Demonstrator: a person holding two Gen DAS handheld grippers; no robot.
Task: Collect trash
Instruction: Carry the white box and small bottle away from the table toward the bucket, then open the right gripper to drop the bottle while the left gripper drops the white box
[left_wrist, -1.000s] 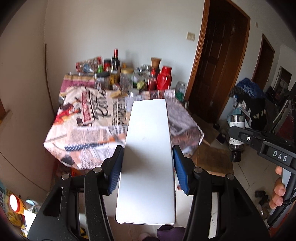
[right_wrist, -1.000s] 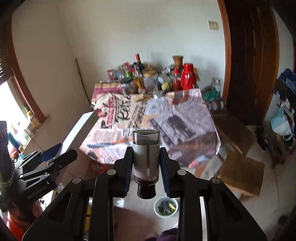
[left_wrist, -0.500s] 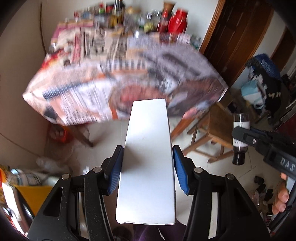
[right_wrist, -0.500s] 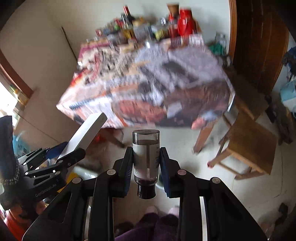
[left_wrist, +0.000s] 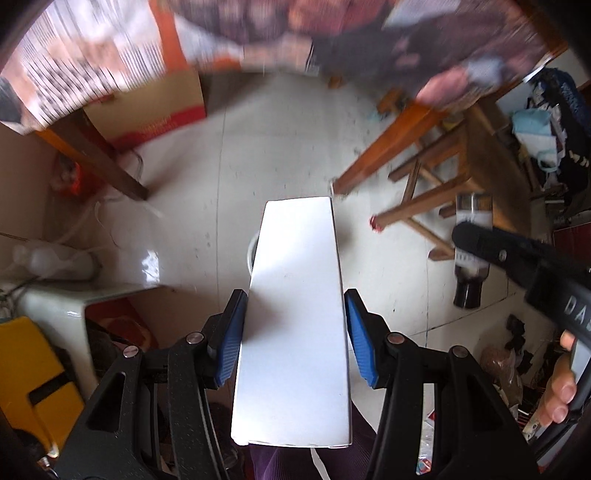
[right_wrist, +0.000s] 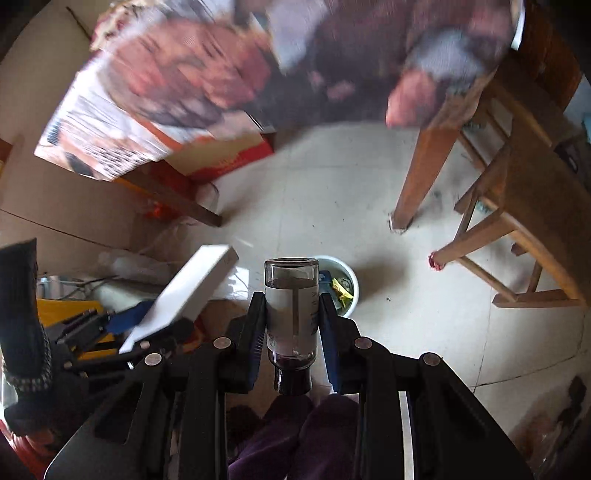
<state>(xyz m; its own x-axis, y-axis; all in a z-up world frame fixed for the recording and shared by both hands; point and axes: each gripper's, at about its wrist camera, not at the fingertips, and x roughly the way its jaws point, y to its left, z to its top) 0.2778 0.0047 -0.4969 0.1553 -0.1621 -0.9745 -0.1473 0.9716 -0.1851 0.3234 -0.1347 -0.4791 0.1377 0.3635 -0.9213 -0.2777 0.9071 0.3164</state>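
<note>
My left gripper (left_wrist: 295, 299) is shut on a long white carton (left_wrist: 295, 314) that points down toward the tiled floor. Just past the carton's left edge shows the rim of a small white bin (left_wrist: 252, 251). My right gripper (right_wrist: 291, 301) is shut on a small glass bottle (right_wrist: 291, 314) with a white label and dark liquid, its black cap toward the camera. The white bin (right_wrist: 351, 291), holding yellow and green scraps, stands on the floor right behind that bottle. In the right wrist view the left gripper (right_wrist: 122, 325) with the carton (right_wrist: 188, 288) sits at the left.
A table under a newspaper cover (right_wrist: 155, 92) hangs over the top, with wooden legs (right_wrist: 417, 177) and a cardboard box (left_wrist: 147, 110) beneath. A wooden stool (right_wrist: 517, 229) stands right. A white plastic stool (left_wrist: 85, 299) and a yellow item (left_wrist: 33, 369) lie left. Purple-trousered legs (right_wrist: 295, 435) are below.
Both grippers have dropped from table height toward the floor and tipped downward. The tabletop slid out of view and the floor bin now lies beneath them. Both grips are unchanged.
</note>
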